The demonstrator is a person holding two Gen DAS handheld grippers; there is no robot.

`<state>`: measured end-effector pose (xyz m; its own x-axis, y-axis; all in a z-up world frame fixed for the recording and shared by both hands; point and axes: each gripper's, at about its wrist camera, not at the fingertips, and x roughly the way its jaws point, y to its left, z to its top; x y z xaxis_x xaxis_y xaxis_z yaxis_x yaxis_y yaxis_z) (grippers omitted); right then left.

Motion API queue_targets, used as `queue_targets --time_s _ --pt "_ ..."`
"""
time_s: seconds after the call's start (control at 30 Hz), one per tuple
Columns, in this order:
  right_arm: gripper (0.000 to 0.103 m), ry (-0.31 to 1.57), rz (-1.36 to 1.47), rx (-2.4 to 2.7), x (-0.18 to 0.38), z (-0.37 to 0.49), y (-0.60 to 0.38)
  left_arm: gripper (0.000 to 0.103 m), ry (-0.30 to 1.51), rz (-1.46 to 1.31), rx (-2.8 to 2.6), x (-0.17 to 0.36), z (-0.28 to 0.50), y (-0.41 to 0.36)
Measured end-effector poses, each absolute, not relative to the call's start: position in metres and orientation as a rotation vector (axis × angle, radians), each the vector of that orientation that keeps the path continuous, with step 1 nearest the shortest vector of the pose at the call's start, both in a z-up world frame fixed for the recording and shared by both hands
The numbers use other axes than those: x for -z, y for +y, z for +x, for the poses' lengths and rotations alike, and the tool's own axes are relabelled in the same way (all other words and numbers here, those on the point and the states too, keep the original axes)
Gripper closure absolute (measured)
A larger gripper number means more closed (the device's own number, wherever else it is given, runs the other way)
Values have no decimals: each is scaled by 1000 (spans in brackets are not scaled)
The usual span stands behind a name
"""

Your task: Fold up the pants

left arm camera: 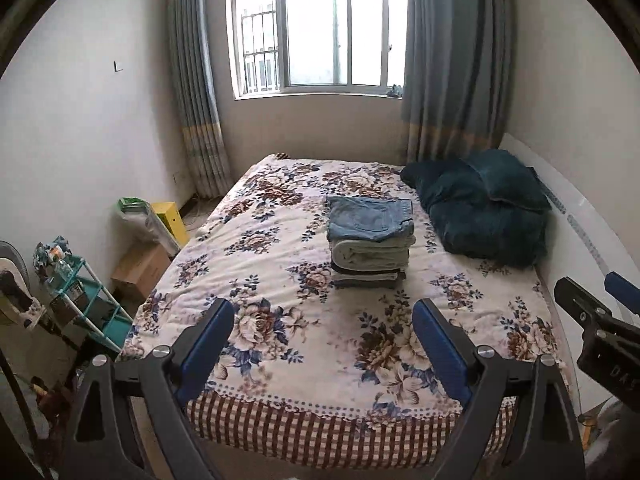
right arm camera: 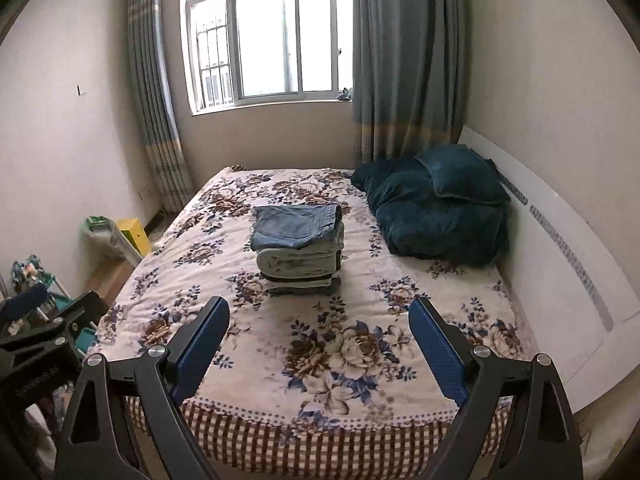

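Note:
A stack of folded pants lies in the middle of the floral bed, with blue jeans on top and pale and dark pairs under them. The stack also shows in the right wrist view. My left gripper is open and empty, held over the near end of the bed, well short of the stack. My right gripper is open and empty at about the same distance. The right gripper's side shows at the right edge of the left wrist view. The left gripper's side shows at the left edge of the right wrist view.
A dark teal quilt and pillow lie at the far right of the bed by the white headboard. A teal shelf rack, a cardboard box and a yellow box stand on the floor to the left. A window with curtains is behind.

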<state>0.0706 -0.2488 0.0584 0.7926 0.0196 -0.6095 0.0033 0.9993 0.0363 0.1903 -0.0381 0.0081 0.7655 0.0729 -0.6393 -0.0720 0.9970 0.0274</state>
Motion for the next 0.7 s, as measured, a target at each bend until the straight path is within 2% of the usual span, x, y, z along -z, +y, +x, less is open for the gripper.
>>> queue_targets --time_s 0.27,0.63,0.7 --pt "10 646 14 34 -70 105 -230 12 700 27 -39 -10 221 -30" --pt "10 691 45 87 -57 153 -228 11 701 40 -45 -3 250 -26" --pt "10 696 53 85 -54 156 -229 2 702 35 -50 -1 253 -24"
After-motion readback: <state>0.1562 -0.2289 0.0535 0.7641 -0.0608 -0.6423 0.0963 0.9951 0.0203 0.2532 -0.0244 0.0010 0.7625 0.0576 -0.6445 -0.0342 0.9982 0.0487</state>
